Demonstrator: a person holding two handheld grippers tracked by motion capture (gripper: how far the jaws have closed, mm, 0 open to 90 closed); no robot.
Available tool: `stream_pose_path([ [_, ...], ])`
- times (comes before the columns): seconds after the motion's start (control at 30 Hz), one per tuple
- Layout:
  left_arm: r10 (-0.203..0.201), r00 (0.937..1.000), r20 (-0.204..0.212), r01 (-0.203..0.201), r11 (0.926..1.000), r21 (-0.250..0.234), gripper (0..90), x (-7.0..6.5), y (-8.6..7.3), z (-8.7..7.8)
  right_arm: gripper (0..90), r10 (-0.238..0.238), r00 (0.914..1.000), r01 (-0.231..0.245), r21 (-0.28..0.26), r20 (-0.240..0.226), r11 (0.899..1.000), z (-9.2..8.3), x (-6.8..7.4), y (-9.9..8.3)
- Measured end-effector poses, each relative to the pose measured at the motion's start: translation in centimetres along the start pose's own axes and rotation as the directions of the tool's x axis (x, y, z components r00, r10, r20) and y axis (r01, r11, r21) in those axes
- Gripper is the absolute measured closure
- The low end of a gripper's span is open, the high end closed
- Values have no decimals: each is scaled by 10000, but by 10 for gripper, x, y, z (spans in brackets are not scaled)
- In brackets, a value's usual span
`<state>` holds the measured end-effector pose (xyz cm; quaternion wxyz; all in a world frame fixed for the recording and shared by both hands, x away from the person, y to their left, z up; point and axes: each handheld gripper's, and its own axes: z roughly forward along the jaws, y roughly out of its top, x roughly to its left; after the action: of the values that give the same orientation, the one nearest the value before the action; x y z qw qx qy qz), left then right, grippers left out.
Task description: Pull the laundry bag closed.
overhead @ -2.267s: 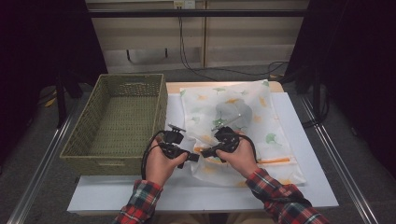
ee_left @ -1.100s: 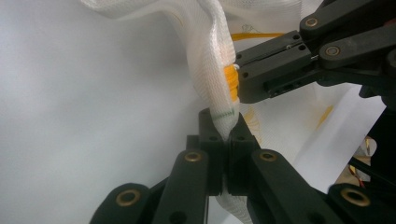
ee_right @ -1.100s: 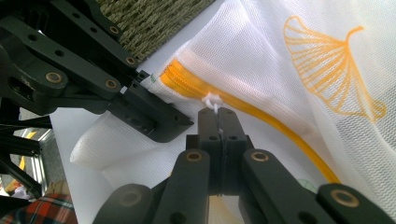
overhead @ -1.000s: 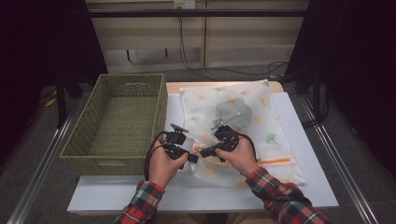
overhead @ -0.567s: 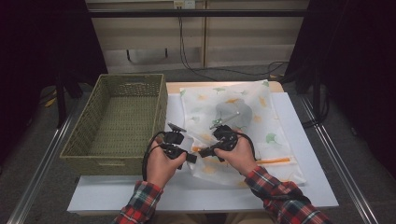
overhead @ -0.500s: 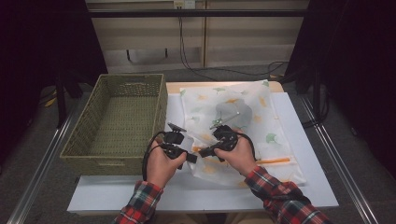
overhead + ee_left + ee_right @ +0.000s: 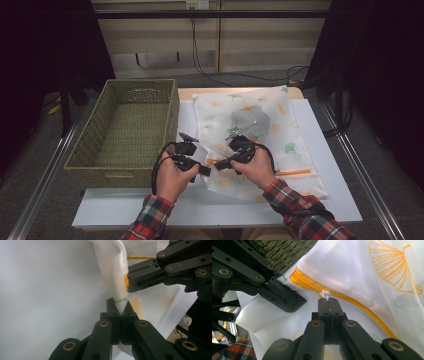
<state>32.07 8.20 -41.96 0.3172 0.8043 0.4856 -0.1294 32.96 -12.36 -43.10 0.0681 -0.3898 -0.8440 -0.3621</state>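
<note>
Both jaws clamped — left gripper point(image 7: 119, 308) on mesh bag point(image 7: 112, 272) edge, right gripper point(image 7: 329, 301) on zipper pull point(image 7: 325, 293).

Basket point(image 7: 127, 132) left of mesh bag point(image 7: 260, 135) on table point(image 7: 330, 155).

No text, label, brand or number can be read anywhere.

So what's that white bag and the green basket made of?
The bag looks like fine white mesh fabric, probably synthetic: its weave shows up close, printed with leaves, and it has an orange zipper. The basket seems woven from grass or paper cord, matte olive, with visible braided strands.
</note>
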Motion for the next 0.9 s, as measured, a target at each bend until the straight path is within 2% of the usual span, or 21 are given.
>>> stream_pose_path([
  [0.03,18,10000,-8,-18,10000,15,886,0,0,0,900,26,10000,-26,22,85,10000,0,1,0],
  [0.07,316,9995,-64,-315,9993,185,885,2,0,-2,900,34,9998,-36,106,186,9999,-1,1,-1],
  [0.17,299,9995,-92,-298,9994,167,886,1,0,-2,900,150,9998,-151,69,110,9999,-2,-1,-3],
  [0.23,219,9998,-1,-219,9997,136,886,0,0,-2,900,61,9998,-62,112,164,9999,-3,-2,-4],
  [0.3,101,9999,-140,-101,9999,-15,886,-1,0,-2,900,127,9997,-129,125,206,9998,-4,-3,-6],
  [0.33,224,9996,-158,-223,9997,31,886,0,0,-3,900,169,9997,-171,119,194,9998,-4,-4,-6],
  [0.47,-3,9999,-126,2,10000,-70,885,-3,0,-2,900,229,9996,-232,152,192,9996,-7,-4,-9],
  [0.5,185,9997,-144,-185,9998,48,885,-1,0,-2,900,201,9996,-203,124,178,9997,-7,-4,-9],
  [0.53,213,9995,-224,-213,9998,22,885,-2,0,-2,900,122,9998,-124,128,172,9998,-7,-5,-9],
  [0.57,23,9999,-108,-23,10000,-45,885,-3,1,-2,900,141,9996,-146,178,248,9997,-8,-5,-9],
  [0.63,258,9996,-140,-258,9997,10,886,-1,1,-5,900,115,9995,-121,198,291,9997,-9,-6,-10],
  [0.73,-74,9999,-84,72,9998,-199,886,-2,1,-6,900,290,9992,-294,143,275,9995,-11,-11,-13],
  [0.83,-102,9999,-124,100,9998,-171,885,-2,1,-6,900,445,9987,-449,150,267,9989,-12,-12,-16],
  [0.9,-98,9999,-60,97,9998,-160,885,-1,1,-6,900,381,9988,-386,150,298,9991,-13,-12,-16],
])
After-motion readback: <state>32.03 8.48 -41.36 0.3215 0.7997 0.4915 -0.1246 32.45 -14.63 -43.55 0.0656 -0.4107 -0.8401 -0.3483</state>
